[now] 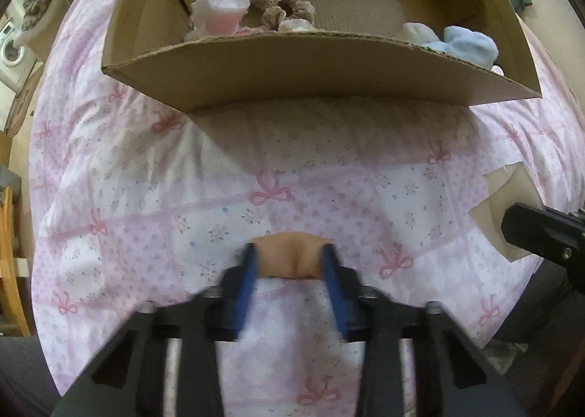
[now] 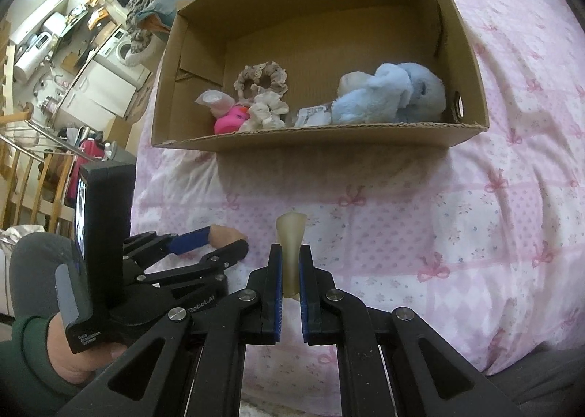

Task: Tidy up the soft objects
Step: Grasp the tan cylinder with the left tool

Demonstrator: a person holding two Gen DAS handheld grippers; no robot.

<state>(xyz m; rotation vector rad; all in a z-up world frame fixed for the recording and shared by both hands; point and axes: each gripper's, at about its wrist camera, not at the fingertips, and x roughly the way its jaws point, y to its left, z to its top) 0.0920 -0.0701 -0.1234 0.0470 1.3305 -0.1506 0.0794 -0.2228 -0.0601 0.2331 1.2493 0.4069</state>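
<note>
Quilted pink bedspread (image 2: 475,197): left hand-held gripper (image 1: 290,263) pinches soft tan pad (image 1: 290,258), right (image 2: 290,263) clamps translucent, maybe silicone, piece (image 2: 290,245).

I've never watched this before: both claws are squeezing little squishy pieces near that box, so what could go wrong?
1. The left gripper pinches its peach piece only at the fingertips; it might slip onto the bedspread.
2. The pale piece sticks out past the right gripper and may catch the cardboard box wall.

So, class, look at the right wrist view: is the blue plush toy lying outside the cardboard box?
No, the blue plush toy lies inside the cardboard box, at its right end.
</note>
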